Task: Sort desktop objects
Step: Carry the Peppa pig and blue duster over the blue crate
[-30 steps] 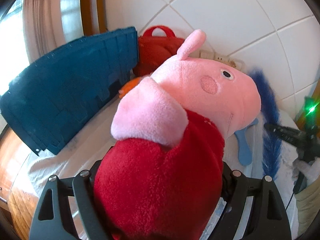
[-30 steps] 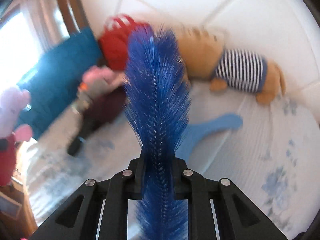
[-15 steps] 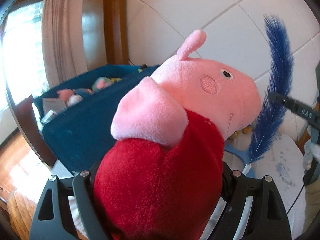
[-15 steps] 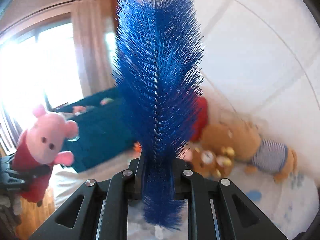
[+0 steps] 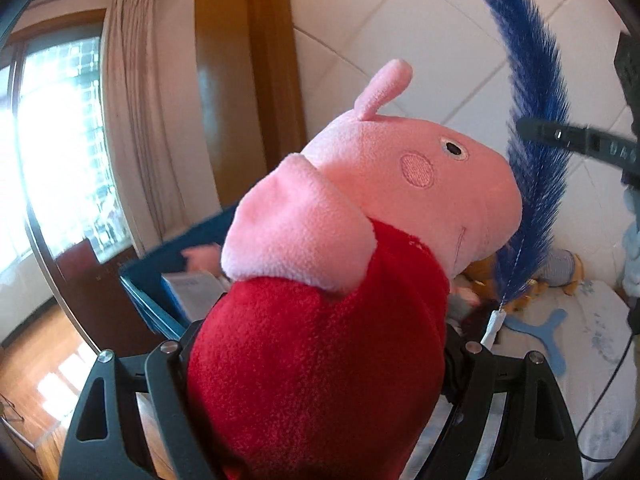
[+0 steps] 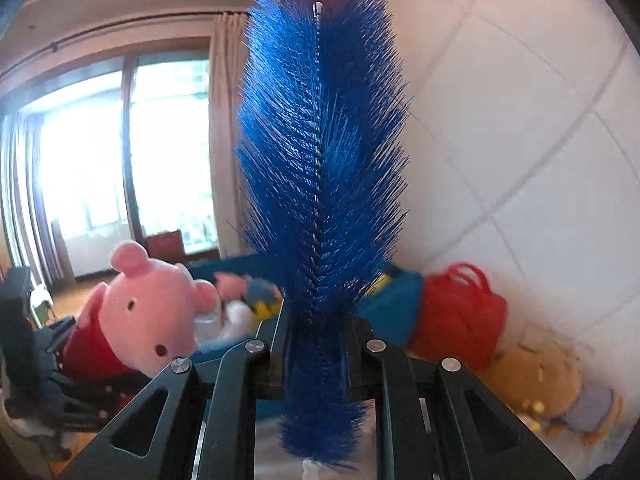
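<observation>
You have both toys lifted clear of the desk (image 5: 592,320) — carry each over the blue bin (image 5: 160,268) before you let go, and lower the pig (image 5: 360,240) in first so the brush (image 6: 320,160) doesn't snag it. Your left fingers (image 5: 316,364) are clamped on the pig's red body, its head tilted up ahead of them. Your right fingers (image 6: 316,344) pinch the brush low on its stem, bristles upright. The bin seems just beyond both pairs of fingers — blurred, though.
</observation>
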`<state>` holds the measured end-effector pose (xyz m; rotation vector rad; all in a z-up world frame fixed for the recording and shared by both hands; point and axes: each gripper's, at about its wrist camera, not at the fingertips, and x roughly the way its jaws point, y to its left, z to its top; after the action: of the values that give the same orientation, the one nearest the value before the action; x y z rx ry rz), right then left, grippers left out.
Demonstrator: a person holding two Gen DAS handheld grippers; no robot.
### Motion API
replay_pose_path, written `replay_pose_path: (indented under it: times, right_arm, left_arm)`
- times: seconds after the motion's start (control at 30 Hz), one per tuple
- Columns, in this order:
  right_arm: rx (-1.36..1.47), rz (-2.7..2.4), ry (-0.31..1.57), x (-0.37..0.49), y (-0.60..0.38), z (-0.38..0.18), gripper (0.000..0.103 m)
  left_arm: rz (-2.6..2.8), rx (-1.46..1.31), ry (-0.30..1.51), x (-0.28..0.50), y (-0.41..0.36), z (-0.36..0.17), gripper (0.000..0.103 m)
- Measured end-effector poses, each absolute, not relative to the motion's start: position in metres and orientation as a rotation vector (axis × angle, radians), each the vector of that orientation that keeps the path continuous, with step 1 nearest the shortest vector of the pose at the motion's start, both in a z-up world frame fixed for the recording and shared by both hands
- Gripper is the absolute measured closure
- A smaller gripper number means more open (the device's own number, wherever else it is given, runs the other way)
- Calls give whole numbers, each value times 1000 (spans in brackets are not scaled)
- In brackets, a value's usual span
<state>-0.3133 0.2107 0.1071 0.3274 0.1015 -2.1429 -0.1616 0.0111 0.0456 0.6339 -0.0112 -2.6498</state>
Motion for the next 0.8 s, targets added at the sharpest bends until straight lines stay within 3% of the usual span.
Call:
replay_pose_path:
  times: [0.47,0.73,0.77,0.8]
  right_arm:
    - [192,-2082,102,-330,-2,175,86]
    - [397,-2193,56,-383,-96,114,86]
    - [435,-2202,53,-390,-102,104,84]
    - [473,-2214,44,-397,-108,93,76]
  left_arm:
    - [-2590,564,68,-198,-179,53,19]
    - [-2695,652,36,-258,-257,41,14]
    - [-2704,663,40,-262,-263,37,11]
    - [-2713,674,46,-267,-269,34,6]
